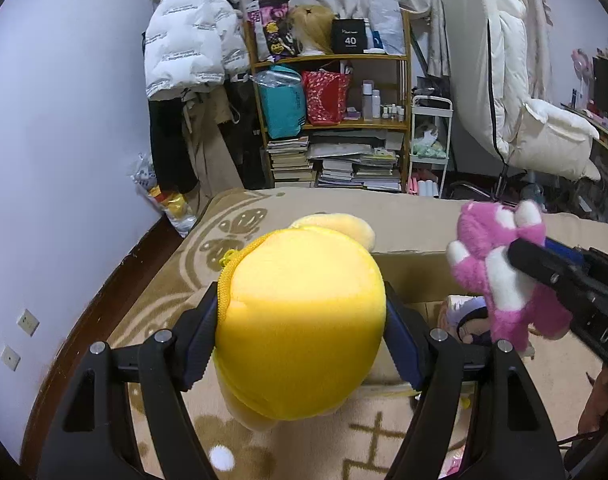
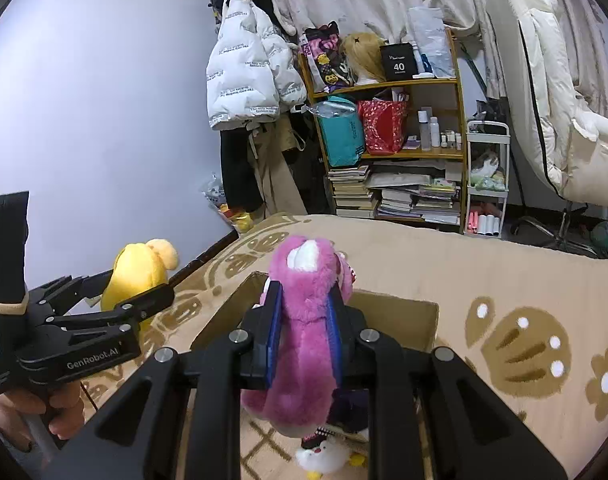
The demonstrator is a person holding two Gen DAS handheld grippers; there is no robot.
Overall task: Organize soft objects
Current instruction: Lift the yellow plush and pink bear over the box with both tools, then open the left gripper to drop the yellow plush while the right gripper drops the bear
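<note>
The right gripper (image 2: 304, 332), pinching the pink plush bear (image 2: 304, 320), hangs directly over the open cardboard box (image 2: 400, 316), while the left gripper (image 1: 300, 320), clamping the yellow plush toy (image 1: 304, 328), sits beside it.

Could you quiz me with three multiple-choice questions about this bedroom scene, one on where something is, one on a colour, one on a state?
1. Where does the open brown cardboard box sit?
A. on the tan patterned blanket
B. on the wooden shelf
C. on the white chair

2. What colour is the fluffy plush toy in the right gripper?
A. green
B. pink with white patches
C. black

3. How does the left gripper stand?
A. wide open, nothing in it
B. lying on the floor
C. closed on the round yellow plush toy

Answers:
1 A, the tan patterned blanket spreads around the box on all sides.
2 B, pink fur with white patches fills the space between the blue pads.
3 C, both pads press into the yellow toy's sides.
</note>
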